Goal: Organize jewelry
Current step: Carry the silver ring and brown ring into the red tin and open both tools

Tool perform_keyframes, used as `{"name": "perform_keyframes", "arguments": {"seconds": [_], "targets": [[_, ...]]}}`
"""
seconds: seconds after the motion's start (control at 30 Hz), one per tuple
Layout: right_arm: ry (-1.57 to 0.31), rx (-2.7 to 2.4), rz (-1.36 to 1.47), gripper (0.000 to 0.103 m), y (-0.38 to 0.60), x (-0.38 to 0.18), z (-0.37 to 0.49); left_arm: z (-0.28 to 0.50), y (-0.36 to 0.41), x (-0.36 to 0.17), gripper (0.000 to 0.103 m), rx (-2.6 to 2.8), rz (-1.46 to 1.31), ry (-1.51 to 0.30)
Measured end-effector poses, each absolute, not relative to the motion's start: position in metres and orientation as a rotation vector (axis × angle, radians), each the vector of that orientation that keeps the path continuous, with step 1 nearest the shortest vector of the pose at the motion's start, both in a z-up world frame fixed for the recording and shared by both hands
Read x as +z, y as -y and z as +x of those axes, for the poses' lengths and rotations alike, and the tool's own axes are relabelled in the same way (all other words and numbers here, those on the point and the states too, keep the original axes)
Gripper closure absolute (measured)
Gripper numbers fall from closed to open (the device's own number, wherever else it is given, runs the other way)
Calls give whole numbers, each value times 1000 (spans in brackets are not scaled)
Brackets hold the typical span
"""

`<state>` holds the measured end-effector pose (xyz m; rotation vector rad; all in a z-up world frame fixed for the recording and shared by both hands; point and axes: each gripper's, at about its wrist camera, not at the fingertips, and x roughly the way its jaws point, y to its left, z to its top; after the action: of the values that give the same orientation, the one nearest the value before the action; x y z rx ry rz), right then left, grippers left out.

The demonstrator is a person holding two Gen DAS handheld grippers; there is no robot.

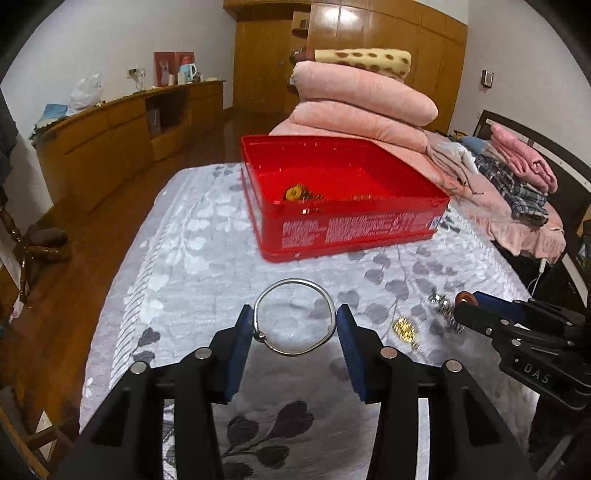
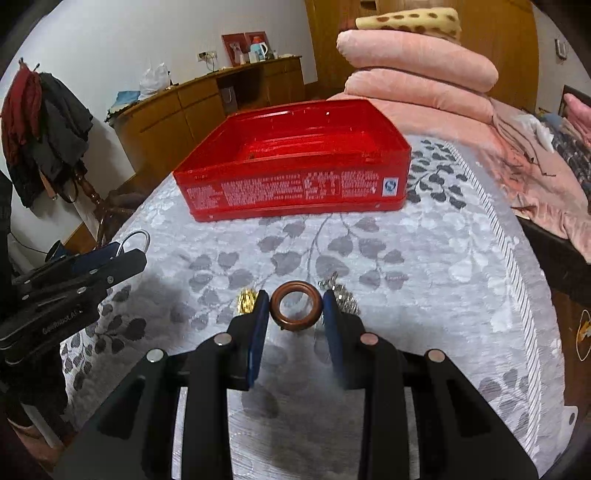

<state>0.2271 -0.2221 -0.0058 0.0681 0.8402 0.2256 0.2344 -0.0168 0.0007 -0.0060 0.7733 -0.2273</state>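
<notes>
Left gripper (image 1: 295,325): clamped on silver bangle (image 1: 295,316), raised over grey leaf-patterned bedspread (image 1: 207,236). Right gripper (image 2: 293,308): pinched on copper ring (image 2: 295,305). Red box (image 1: 332,199) beyond both, gold pieces (image 1: 299,194) inside.

Both fisheye views were evenly lit by indoor light, with glare on the wooden wardrobe (image 1: 369,33). Edges bowed and fell into black corners. The red box (image 1: 343,206) looked slightly blurred; soft shadows lay on the bedspread (image 2: 424,280).
</notes>
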Motion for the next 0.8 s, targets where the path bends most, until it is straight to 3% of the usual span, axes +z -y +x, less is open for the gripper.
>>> {"name": "perform_keyframes", "arguments": {"seconds": [0.8], "targets": [[-751, 216, 69, 74, 223, 37, 279, 284, 29, 34, 57, -222, -35, -707]]}}
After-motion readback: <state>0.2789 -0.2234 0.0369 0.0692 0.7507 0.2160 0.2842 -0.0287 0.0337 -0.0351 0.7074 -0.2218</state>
